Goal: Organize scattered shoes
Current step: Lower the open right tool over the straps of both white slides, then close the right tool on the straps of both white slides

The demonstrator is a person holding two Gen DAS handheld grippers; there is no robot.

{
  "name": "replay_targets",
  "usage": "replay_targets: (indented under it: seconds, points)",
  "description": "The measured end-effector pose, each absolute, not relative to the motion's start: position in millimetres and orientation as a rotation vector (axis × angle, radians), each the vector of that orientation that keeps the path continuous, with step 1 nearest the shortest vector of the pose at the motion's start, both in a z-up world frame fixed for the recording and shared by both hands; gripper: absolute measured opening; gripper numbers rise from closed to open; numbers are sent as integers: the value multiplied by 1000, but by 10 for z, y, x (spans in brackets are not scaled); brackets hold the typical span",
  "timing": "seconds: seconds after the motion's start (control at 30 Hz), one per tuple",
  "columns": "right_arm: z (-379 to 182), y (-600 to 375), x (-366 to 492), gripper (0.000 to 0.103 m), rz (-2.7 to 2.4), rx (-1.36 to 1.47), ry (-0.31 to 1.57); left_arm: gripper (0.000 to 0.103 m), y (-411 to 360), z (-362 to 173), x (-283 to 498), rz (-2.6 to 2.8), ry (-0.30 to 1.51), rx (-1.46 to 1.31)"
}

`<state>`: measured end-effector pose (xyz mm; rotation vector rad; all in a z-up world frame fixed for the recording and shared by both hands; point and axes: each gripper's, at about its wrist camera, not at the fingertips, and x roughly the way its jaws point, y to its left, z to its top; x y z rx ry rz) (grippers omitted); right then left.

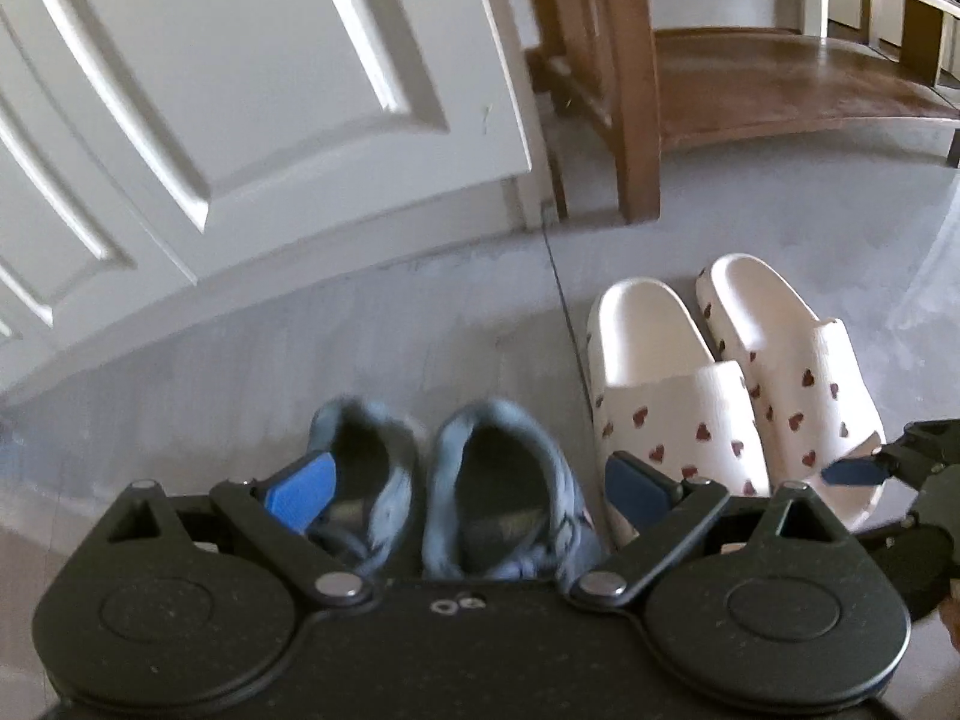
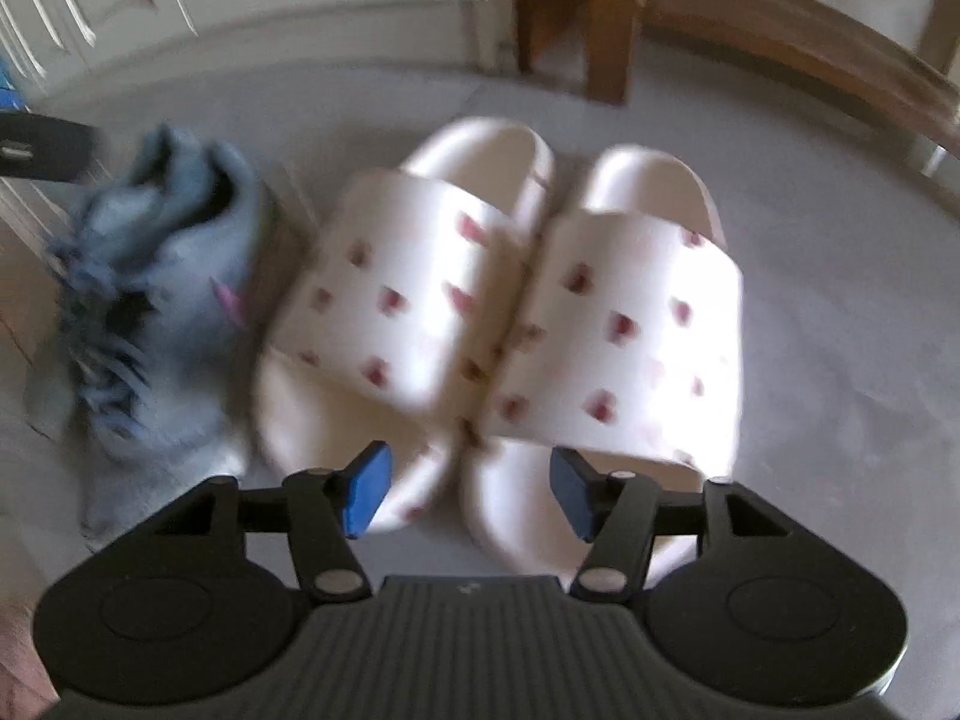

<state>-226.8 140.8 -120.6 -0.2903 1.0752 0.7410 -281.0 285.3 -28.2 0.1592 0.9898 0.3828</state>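
Note:
Two blue-grey sneakers (image 1: 480,480) stand side by side on the grey floor, heels toward the white door. My left gripper (image 1: 468,489) is open above them, its blue pads outside both shoes. A pair of white slides with red hearts (image 1: 720,396) stands side by side to their right. In the right wrist view my right gripper (image 2: 462,492) is open just over the toe ends of the slides (image 2: 510,312), holding nothing. A blurred sneaker (image 2: 156,300) lies left of the slides. The right gripper's tip (image 1: 858,471) shows at the right edge of the left wrist view.
A white panelled door (image 1: 210,120) stands behind the sneakers. A brown wooden bench or rack (image 1: 750,84) with a low shelf stands behind the slides; its leg (image 2: 606,18) shows in the right wrist view. Grey floor (image 1: 780,222) lies between.

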Motion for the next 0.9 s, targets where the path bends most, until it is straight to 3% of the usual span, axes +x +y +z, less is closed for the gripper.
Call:
replay_targets:
  seconds: [0.33, 0.63, 0.77, 0.9]
  points:
    - [-1443, 1404, -2381, 77, 599, -184, 926, 97, 2811, -712, -2487, 280, 819, 226]
    - [-1637, 1524, -2520, 89, 534, -175, 731, 97, 2652, -757, -2252, 221, 697, 161]
    - [-1620, 1488, -2453, 80, 577, -175, 728, 97, 2669, -696, -2299, 225, 673, 141]
    - [-1603, 1415, -2325, 60, 633, -175, 728, 97, 2712, -674, -2327, 246, 668, 133]
